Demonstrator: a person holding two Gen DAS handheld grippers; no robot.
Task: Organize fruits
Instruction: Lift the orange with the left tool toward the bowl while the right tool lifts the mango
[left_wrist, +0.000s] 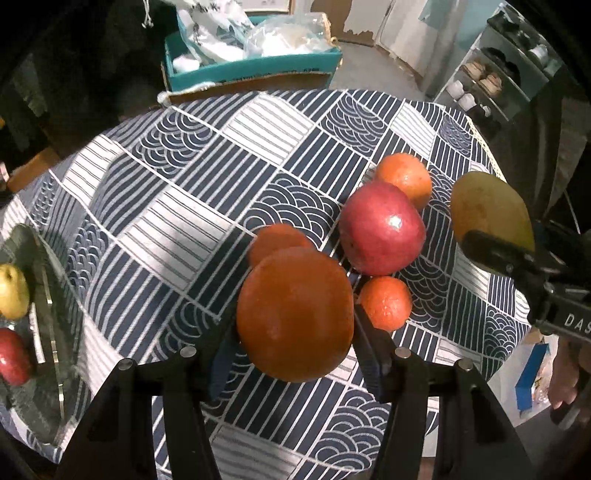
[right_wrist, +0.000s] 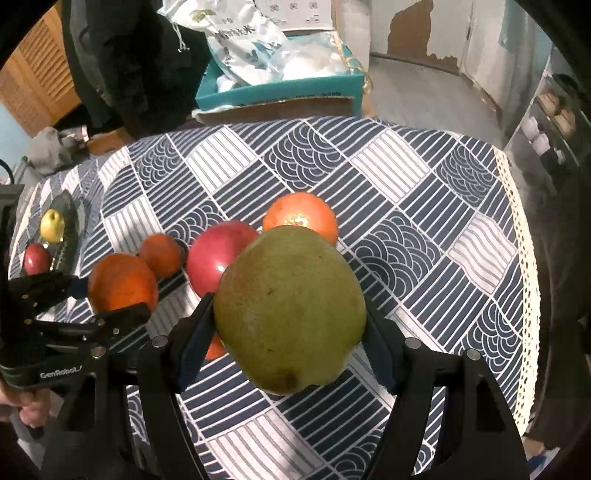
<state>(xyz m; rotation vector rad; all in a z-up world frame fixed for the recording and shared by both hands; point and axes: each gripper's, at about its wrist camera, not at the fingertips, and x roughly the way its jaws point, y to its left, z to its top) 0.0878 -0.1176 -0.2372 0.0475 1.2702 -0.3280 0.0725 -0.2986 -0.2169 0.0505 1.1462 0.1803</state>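
Left fingers (left_wrist: 236, 354) clamp orange (left_wrist: 295, 314); right fingers (right_wrist: 380, 350) clamp pear (right_wrist: 290, 308).

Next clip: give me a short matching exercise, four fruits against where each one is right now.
Things:
1. large orange
2. green mango
3. yellow apple
4. big red apple

Places:
A. on the dark plate at the table's left side
B. on the tablecloth among small oranges
C. clamped in the left tongs
D. clamped in the right tongs

Pairs: 1-C, 2-D, 3-A, 4-B
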